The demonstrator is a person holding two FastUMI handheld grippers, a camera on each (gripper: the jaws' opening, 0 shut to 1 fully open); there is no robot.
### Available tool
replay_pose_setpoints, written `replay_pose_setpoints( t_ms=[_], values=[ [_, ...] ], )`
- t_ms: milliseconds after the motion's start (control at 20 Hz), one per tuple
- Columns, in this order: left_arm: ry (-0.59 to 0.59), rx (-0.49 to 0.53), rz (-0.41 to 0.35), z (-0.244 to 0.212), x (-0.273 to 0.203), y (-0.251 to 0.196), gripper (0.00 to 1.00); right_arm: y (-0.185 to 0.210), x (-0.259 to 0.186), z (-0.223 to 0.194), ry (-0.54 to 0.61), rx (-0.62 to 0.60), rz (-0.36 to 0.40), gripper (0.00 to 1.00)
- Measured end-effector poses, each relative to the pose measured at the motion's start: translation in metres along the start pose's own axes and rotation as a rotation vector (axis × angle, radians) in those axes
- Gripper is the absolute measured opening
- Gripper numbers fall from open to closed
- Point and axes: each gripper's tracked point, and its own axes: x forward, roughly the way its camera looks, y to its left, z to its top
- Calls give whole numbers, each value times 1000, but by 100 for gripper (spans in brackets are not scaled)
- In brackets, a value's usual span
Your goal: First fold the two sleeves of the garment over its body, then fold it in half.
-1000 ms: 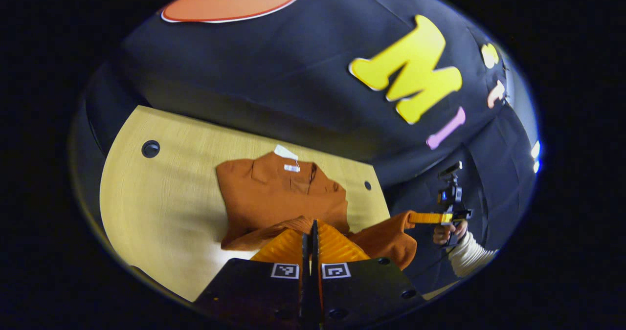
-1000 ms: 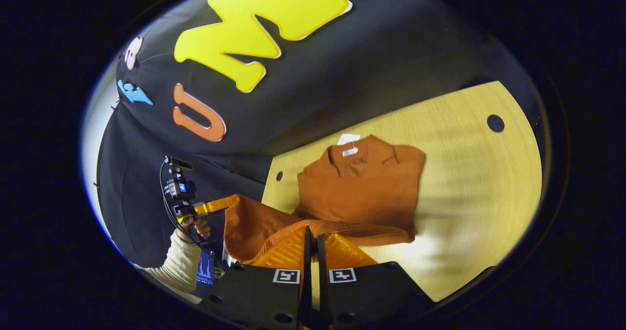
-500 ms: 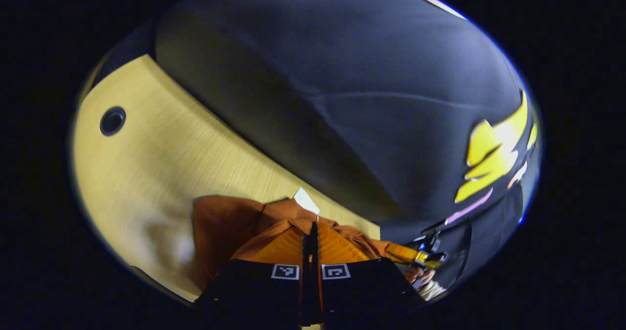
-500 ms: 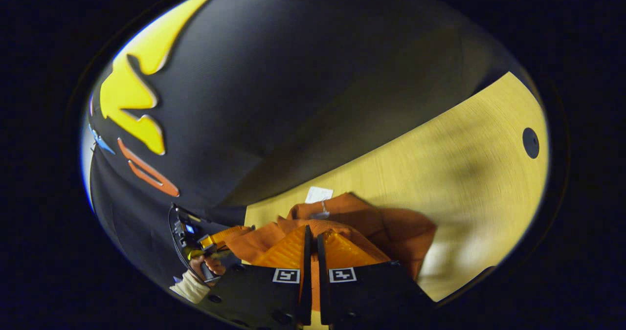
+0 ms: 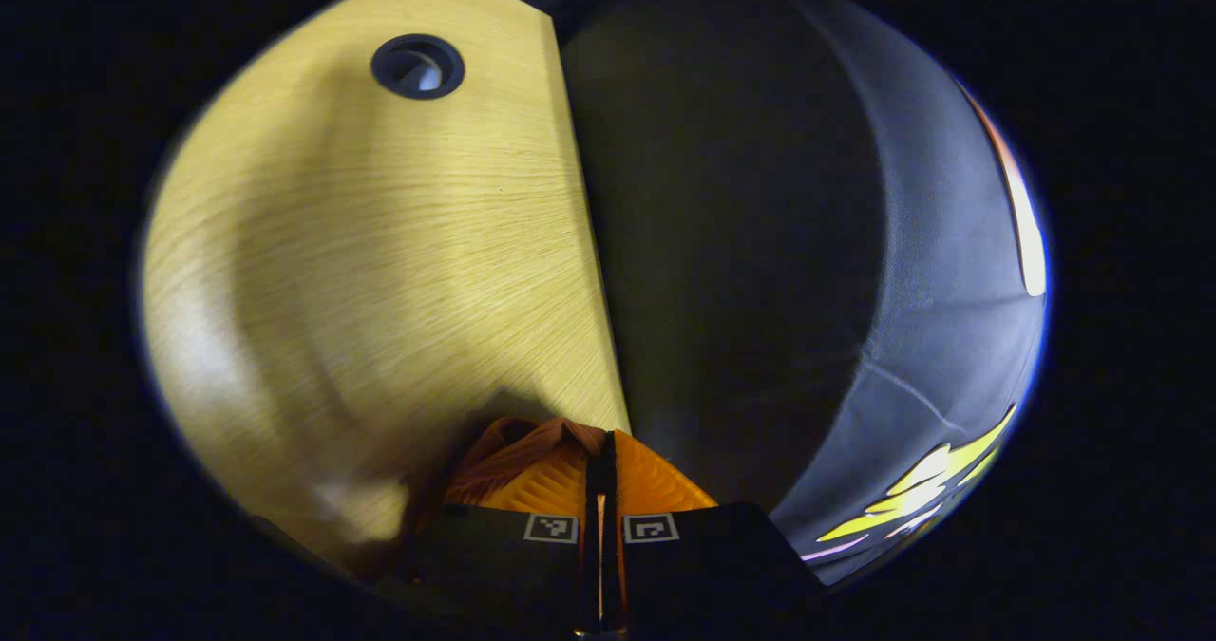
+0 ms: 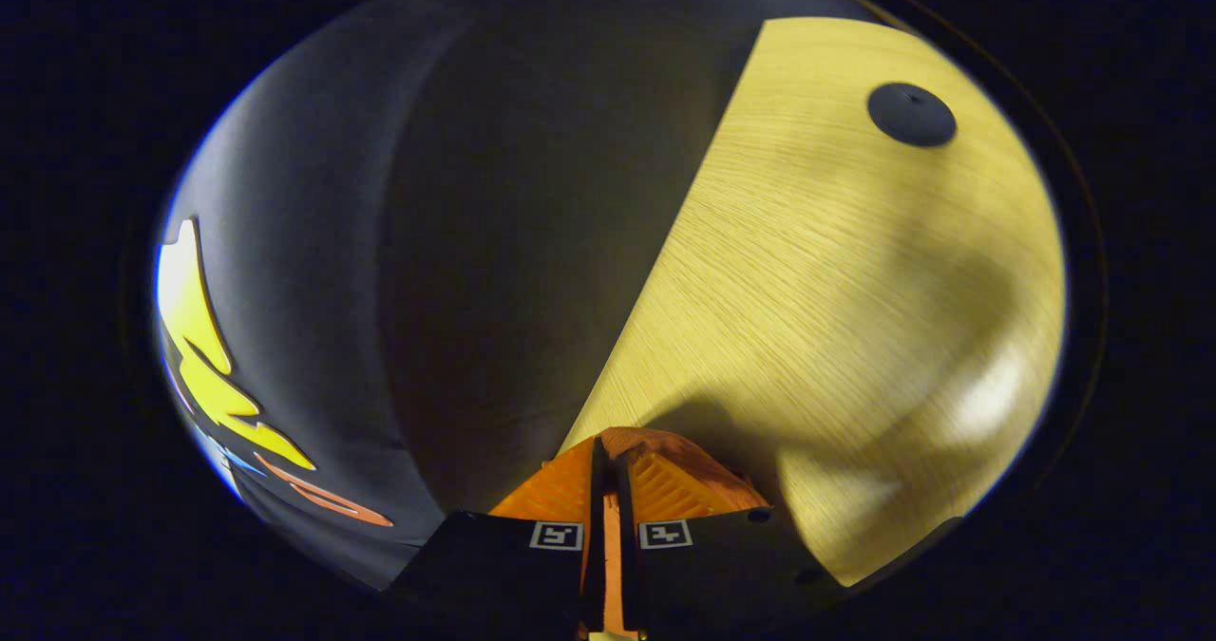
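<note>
- Garment cloth bunches at the fingertips of both grippers, near the table's far edge.
- Left gripper pinches its ribbed edge; right gripper is closed on cloth too.
- Risk, as I judge it: uneven release leaves the fold skewed or over the edge.
- Table ahead carries a grommet hole; the booth wall stands close behind.

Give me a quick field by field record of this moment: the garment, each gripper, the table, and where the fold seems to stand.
garment: rust-orange knit garment, an edge bunched at both grippers' tips
left gripper: shut on the garment, low over the table's far edge
right gripper: shut on the garment, near the same edge
table: light wooden table, with a round cable hole
fold stage: cannot tell; most of the garment lies out of view
</note>
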Motion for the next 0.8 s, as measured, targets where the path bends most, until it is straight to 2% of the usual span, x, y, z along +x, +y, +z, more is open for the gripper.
replay_pose_setpoints(
  t_ms=[150,350,400,550,600,650,700,750,800],
  values=[
    [-80,-127,-49,22,-21,9,5,-8,-4,2,-76,40,23,7],
    [-179,-293,-132,45,-52,17,7,-11,-12,-3,-100,132,26,7],
    [-192,-300,-138,49,-61,17,8,-12,-12,-4,-98,138,26,5],
    [-205,-279,-165,45,-55,10,13,-11,-12,-1,-101,158,21,10],
    [-218,-277,-182,50,-59,7,21,-10,-13,2,-99,156,16,4],
    [-250,-282,-210,56,-62,2,17,-5,-15,5,-96,163,37,6],
    [-290,-312,-254,67,-61,-4,44,3,-11,8,-91,175,60,28],
    [-326,-346,-275,70,-63,-8,72,15,-9,10,-90,188,103,29],
    [-346,-353,-264,80,-64,-11,100,22,-6,12,-89,193,118,41]
  ],
)
